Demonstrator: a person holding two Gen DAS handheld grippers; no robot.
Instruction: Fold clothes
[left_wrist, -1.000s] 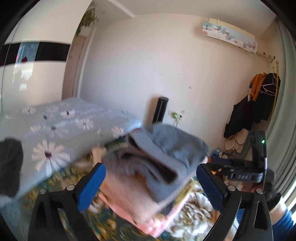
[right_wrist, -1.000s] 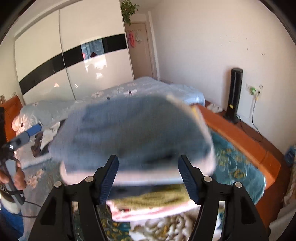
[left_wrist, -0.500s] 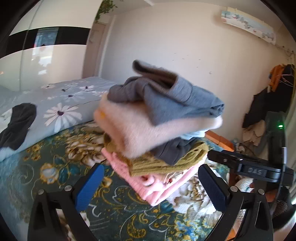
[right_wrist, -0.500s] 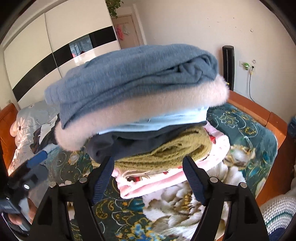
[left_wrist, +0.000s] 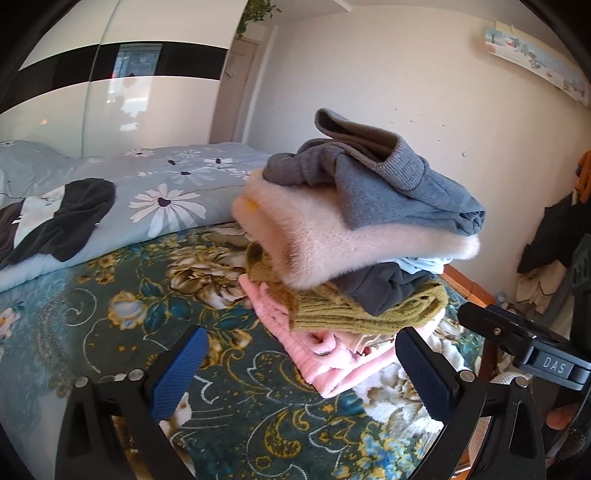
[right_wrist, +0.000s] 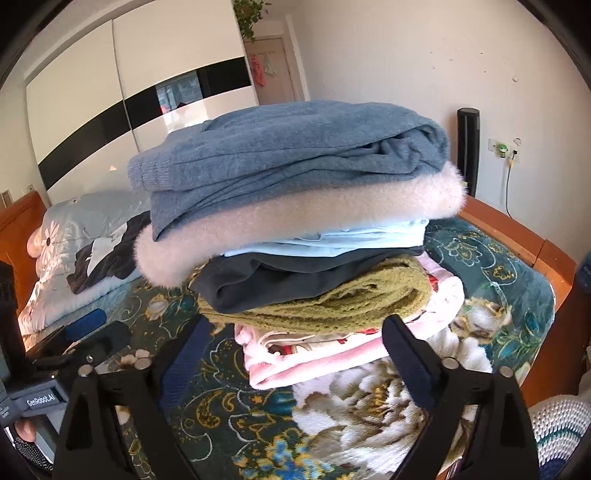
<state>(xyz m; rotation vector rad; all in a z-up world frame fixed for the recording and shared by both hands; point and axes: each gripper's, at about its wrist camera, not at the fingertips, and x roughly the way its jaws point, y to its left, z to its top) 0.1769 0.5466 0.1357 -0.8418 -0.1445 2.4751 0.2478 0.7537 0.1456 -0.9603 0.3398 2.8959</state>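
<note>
A stack of folded clothes stands on the floral bedspread (left_wrist: 110, 325). On top lies a blue-grey sweater (left_wrist: 399, 192) (right_wrist: 288, 147). Under it are a fluffy pale pink garment (left_wrist: 332, 240) (right_wrist: 295, 218), a light blue piece (right_wrist: 351, 240), a dark navy piece (right_wrist: 288, 280), an olive knit (left_wrist: 351, 310) (right_wrist: 332, 302) and a pink fleece (left_wrist: 332, 354) (right_wrist: 332, 354). My left gripper (left_wrist: 306, 373) is open and empty, just in front of the stack. My right gripper (right_wrist: 295, 362) is open and empty, close to the stack's base.
A daisy-print quilt (left_wrist: 155, 188) with a black-and-white garment (left_wrist: 62, 221) lies behind the stack. The orange wooden bed frame (right_wrist: 517, 236) runs along the right. A wardrobe with a black band (right_wrist: 110, 92), a black tower appliance (right_wrist: 467, 147) and hanging clothes (left_wrist: 561, 229) stand around.
The blue-grey sweater was lowered onto the stack and let go. Both grippers have drawn back and down from it, and the stack now stands free.
</note>
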